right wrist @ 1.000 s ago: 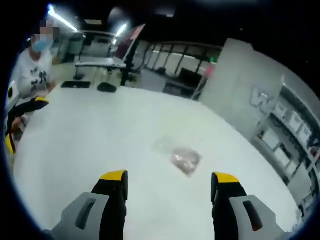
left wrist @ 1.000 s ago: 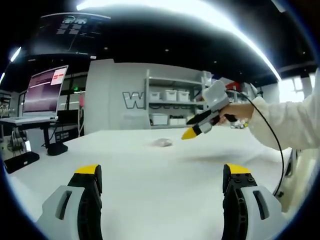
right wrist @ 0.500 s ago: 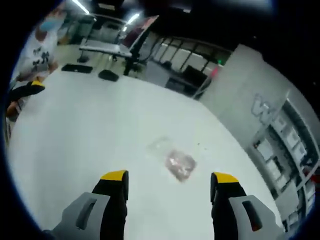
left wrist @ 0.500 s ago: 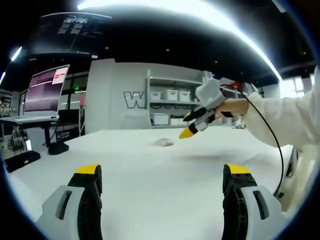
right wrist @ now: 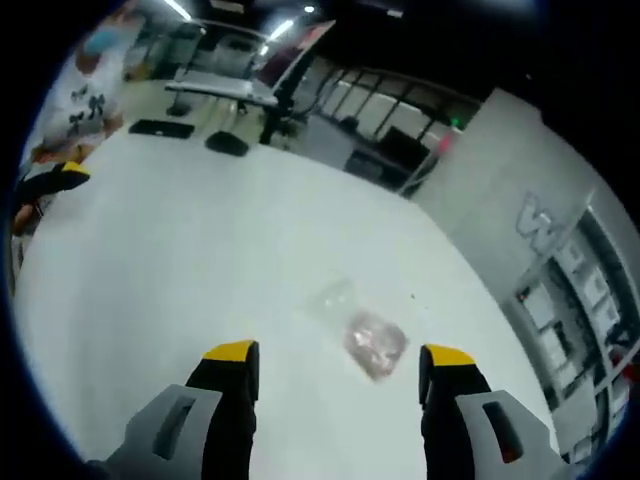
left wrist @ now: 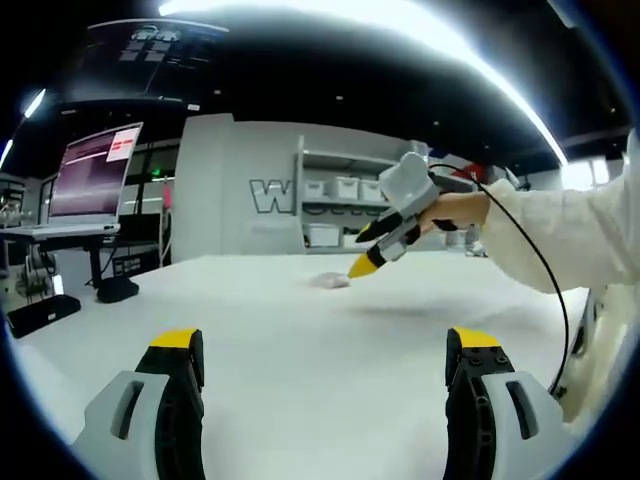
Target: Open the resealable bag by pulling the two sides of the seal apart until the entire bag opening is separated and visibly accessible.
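The resealable bag (right wrist: 362, 332) is lying flat on the white tabletop (right wrist: 170, 260), just above the middle of the right gripper view, between and beyond the two jaws. Its long axis is running from upper left to lower right of that frame: the clear, empty end is pointing to the upper left, and the pinkish contents are sitting bunched at the lower right end. The seal itself is too small and blurred to make out.

The right tongs (right wrist: 338, 357) are hovering over the bag with jaws spread wide, holding nothing. In the left gripper view they (left wrist: 360, 266) are coming in from the right, tips angled down to the left just beside the bag (left wrist: 328, 282), which is showing there as a small pale lump near the middle of the frame; a sleeve (left wrist: 565, 240) and cable are trailing behind them.

The left tongs (left wrist: 325, 350) are standing open and empty low over the near tabletop (left wrist: 300, 350), well apart from the bag.

Bare tabletop is lying all around the bag. A monitor (left wrist: 92, 175) is standing at the upper left beyond the far edge, shelves (left wrist: 345, 205) behind the centre. A person (right wrist: 75, 95) is sitting at the upper left, partly cut off.
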